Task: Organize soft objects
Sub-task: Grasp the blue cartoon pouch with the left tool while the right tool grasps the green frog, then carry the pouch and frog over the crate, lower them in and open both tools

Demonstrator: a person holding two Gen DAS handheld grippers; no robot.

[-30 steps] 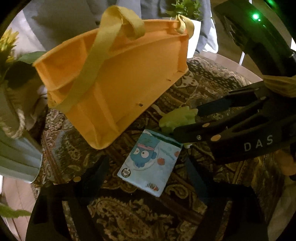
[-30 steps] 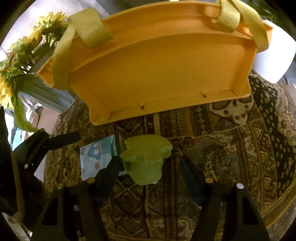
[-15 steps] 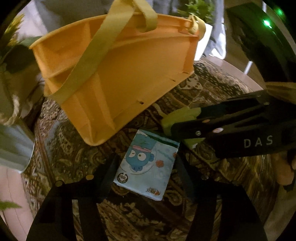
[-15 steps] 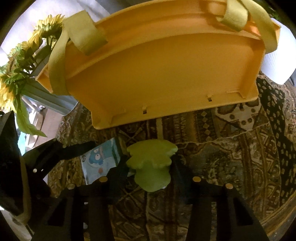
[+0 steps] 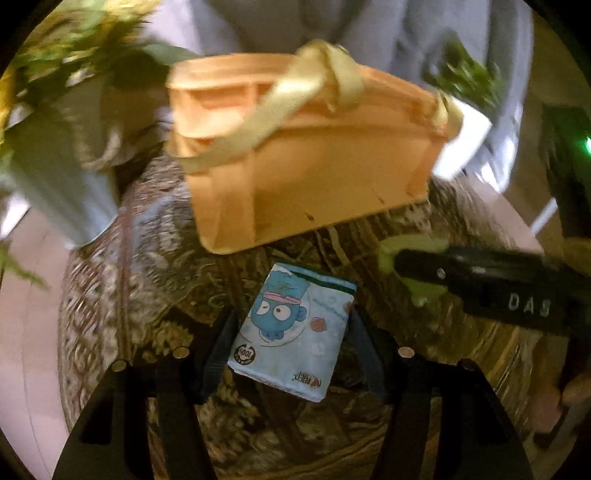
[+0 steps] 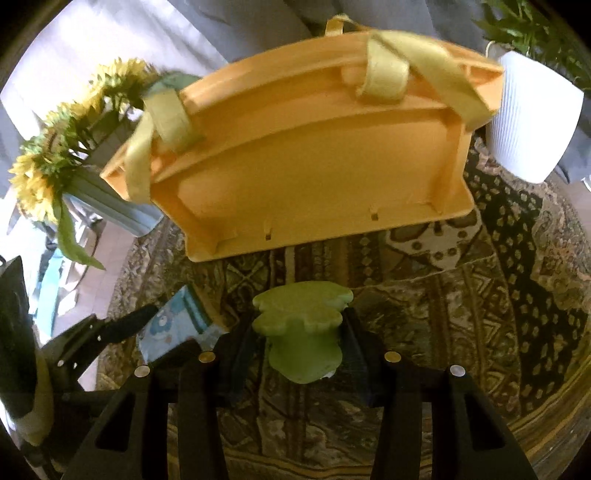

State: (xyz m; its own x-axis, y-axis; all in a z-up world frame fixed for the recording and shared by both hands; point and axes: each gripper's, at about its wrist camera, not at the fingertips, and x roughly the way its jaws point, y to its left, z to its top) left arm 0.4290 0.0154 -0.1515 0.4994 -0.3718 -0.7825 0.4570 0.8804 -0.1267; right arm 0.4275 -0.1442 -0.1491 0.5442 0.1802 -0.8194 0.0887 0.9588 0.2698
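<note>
A light-blue tissue pack with a cartoon face sits between the fingers of my left gripper. The jaws are closing, and the pads press on its sides just above the patterned cloth. My right gripper is shut on a soft green toy and holds it slightly off the table. In the left wrist view the green toy sticks out past the right gripper's black finger. An empty orange basket with yellow fabric handles stands behind both. The tissue pack also shows at the left of the right wrist view.
The round table wears a brown patterned cloth. A sunflower vase stands left of the basket and a white ribbed plant pot to its right. A person in grey clothing is behind the table.
Both grippers went from open to closed, the left on the tissue pack and the right on the green toy. Both then rose a little, and the left wrist rolled.
</note>
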